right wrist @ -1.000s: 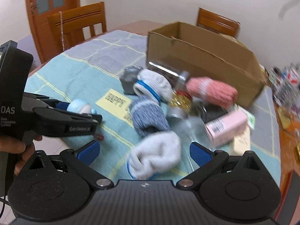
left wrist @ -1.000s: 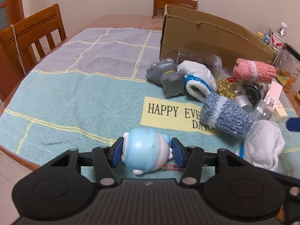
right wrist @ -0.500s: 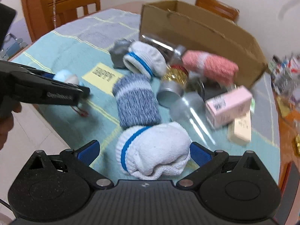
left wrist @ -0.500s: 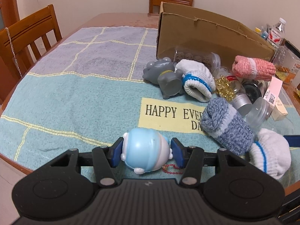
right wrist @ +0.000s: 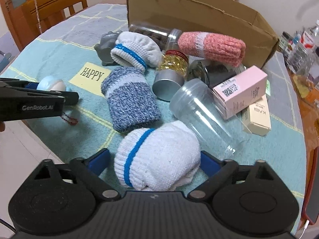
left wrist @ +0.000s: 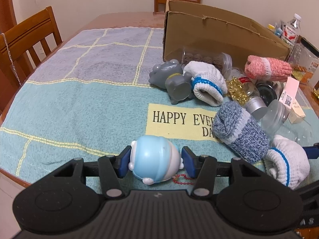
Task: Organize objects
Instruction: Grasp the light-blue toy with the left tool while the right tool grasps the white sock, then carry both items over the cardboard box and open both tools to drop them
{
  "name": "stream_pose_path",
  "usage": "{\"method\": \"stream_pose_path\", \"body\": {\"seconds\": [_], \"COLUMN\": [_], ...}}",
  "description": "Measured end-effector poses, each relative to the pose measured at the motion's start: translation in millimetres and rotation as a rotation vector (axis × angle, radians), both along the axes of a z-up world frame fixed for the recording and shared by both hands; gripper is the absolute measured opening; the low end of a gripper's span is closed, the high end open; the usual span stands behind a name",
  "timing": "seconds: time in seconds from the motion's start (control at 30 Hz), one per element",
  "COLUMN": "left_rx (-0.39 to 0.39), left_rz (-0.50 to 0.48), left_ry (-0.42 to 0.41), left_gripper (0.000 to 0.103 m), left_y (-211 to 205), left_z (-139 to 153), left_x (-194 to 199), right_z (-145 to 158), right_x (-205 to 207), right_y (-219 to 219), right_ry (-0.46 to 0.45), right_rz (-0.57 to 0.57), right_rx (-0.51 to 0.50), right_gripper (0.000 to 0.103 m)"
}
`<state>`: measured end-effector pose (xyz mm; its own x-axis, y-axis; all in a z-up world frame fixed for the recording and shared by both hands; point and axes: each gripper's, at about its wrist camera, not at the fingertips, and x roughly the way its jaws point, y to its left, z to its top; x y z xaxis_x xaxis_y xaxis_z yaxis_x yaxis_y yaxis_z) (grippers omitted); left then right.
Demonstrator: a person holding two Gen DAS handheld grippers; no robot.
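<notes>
Left wrist view: a pale blue round toy (left wrist: 154,159) is pinched between the pads of the left gripper (left wrist: 155,162), just above the towel's (left wrist: 69,103) near edge.
Right wrist view: the right gripper (right wrist: 154,162) is spread around a white rolled sock (right wrist: 159,155) lying on the towel; the pads are seen flanking it, not pressing.

The soft green and purple cloth (left wrist: 79,83) is bare across the left of the frame, with lots of room to pass. On the right, rolled socks, jars and a tall brown cardboard box (left wrist: 219,33) crowd together and block the way.
</notes>
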<state>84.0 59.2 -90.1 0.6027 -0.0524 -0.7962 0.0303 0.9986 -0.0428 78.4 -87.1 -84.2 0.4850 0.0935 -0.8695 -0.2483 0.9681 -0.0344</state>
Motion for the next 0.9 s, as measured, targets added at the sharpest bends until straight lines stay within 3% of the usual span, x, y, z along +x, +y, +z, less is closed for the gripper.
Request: {"method": "stream_pose_path", "body": {"seconds": [0.07,0.27,0.67,0.9], "left_rx": [-0.003,0.014,-0.012,-0.013], "left_rz": [-0.009,-0.066,-0.201,-0.305], "left_ry": [0.005,0.023,0.064,0.065], "left_gripper": [0.053,0.052,0.052,0.052], "left_y": [1,0,7,6], "left_z": [1,3,26,54], "left_x": [1,5,15,28], "right_z": [-1,2,24,57], "right_x": [2,1,-1,4], "right_y": [-1,-6,-18,-25], "right_ry": [0.009,0.017,0.048,0.019], "right_rz": [-0.014,-0.021,-0.019,-0.053], "right_rx": [-0.006,0.014,0.11,0.177], "right_gripper": [0.085,0.082,0.081,0.081]}}
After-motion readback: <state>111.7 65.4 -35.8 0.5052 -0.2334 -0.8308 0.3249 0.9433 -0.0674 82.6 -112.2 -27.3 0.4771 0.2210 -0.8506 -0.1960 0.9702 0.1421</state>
